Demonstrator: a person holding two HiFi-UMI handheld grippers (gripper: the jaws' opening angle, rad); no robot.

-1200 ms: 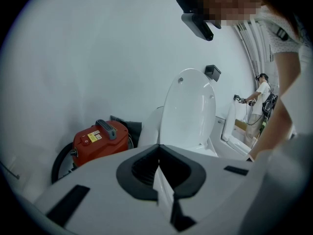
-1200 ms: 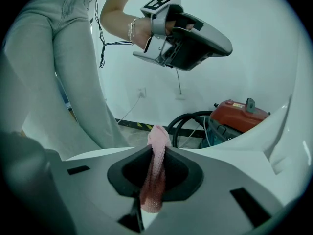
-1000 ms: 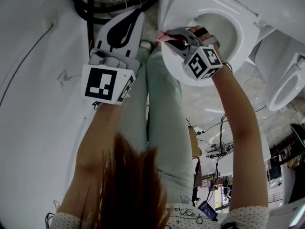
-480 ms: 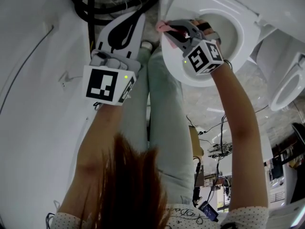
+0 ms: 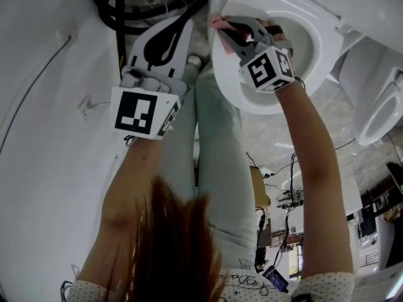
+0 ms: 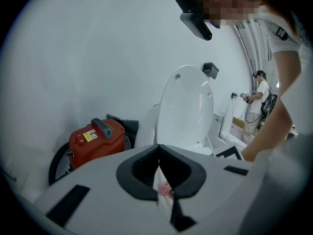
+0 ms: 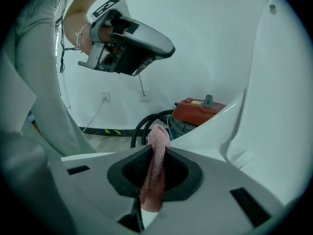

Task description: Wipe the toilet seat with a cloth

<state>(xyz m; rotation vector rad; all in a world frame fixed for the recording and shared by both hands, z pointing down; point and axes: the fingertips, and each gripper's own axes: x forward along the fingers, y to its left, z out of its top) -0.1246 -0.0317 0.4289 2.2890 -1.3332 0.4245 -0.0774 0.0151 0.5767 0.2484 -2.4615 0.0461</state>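
While the head view shows only a pink tuft of the cloth [image 5: 217,22] poking from the right gripper [image 5: 228,30] at the far-left rim of the toilet seat [image 5: 228,80], the right gripper view shows the whole fold pinched tight between that gripper's jaws, its tip standing out past them. Neither view settles whether the cloth presses on the seat. The left gripper [image 5: 181,22] is held apart from the toilet, to its left. Its own view shows the jaws closed on each other with nothing between them (a pink speck shows through the slit, well beyond). Both gripper views catch a red vacuum cleaner [image 6: 95,138] by the wall, where the head view shows only loops of black hose [image 5: 119,11]. Only the left gripper view shows the raised lid [image 6: 188,106] and a second person [image 6: 259,89] far back. Counted: two grippers, one cloth, one vacuum cleaner, and a second toilet [image 5: 378,112] at the head view's right edge.
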